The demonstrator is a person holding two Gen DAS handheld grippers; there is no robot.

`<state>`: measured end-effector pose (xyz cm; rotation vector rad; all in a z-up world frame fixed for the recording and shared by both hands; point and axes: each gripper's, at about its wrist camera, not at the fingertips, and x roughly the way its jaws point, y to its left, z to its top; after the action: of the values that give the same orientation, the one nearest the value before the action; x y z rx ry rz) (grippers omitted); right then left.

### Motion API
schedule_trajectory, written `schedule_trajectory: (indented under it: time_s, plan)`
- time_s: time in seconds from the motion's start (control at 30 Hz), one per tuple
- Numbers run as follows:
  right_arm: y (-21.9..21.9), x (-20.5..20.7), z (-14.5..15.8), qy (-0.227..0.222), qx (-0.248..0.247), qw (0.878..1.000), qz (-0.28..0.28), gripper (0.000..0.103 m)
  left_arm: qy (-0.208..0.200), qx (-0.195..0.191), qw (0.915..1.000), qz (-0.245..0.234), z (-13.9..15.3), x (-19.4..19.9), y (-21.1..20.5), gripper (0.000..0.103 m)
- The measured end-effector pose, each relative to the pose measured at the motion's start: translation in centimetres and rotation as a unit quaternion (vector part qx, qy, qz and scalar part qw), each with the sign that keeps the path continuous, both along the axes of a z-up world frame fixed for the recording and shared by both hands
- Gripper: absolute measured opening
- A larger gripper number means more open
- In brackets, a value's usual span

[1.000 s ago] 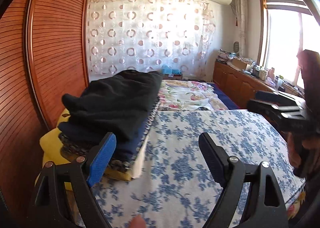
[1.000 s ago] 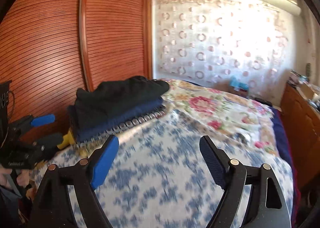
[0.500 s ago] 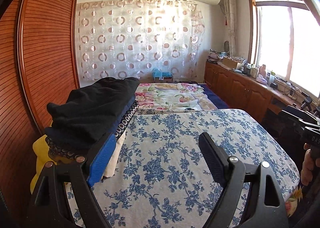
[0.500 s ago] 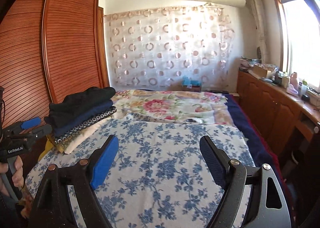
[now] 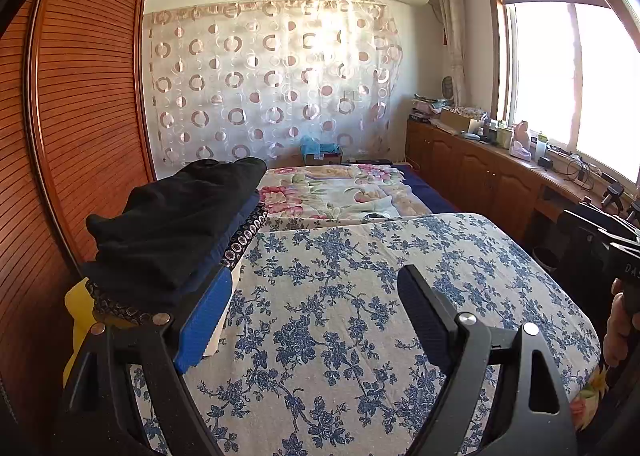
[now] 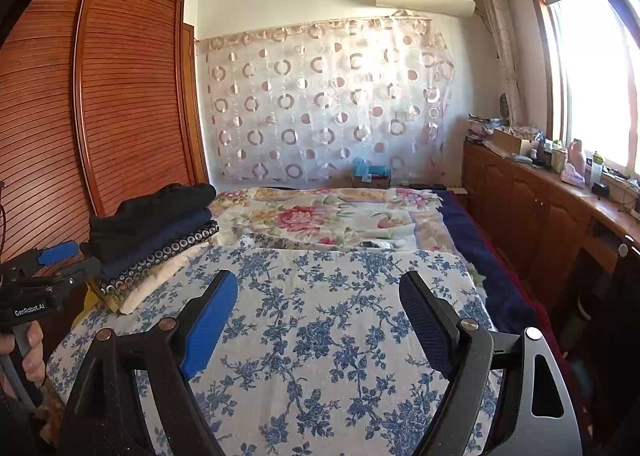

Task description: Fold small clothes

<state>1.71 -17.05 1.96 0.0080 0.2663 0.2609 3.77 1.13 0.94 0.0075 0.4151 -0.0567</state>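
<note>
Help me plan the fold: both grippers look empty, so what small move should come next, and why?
Probably bring the left gripper toward the stack of folded clothes beside it. Both it and the right gripper are open and empty, and no garment lies on the blue floral cloth.

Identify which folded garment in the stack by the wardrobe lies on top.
The black garment tops the stack; beneath it lie a navy one, then a dark ring-patterned one.

A blue-flowered sheet (image 5: 360, 296) covers the bed beside a wooden wardrobe (image 6: 120, 96).
</note>
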Motion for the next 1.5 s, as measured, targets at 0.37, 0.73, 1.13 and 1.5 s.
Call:
schedule_trajectory:
  time_s: [0.37, 0.73, 1.13, 1.5]
  plan:
    - [-0.6, 1.1, -0.2, 0.001, -0.001, 1.000, -0.002, 0.084, -0.002, 0.000, 1.0000, 0.000, 0.0, 0.0, -0.1, 0.085]
    - [-0.9, 1.2, -0.1, 0.000, -0.001, 1.000, 0.000, 0.084, -0.007, -0.002, 1.0000, 0.000, 0.6, -0.2, -0.3, 0.085]
    - [-1.4, 1.3, -0.2, -0.003, -0.004, 1.000, 0.002, 0.084, -0.012, -0.001, 0.9999, -0.001, 0.6, -0.3, -0.3, 0.085]
    - [-1.9, 1.3, -0.2, -0.007, -0.005, 1.000, 0.002, 0.084, -0.012, -0.001, 0.9999, -0.001, 0.5, -0.3, -0.3, 0.085]
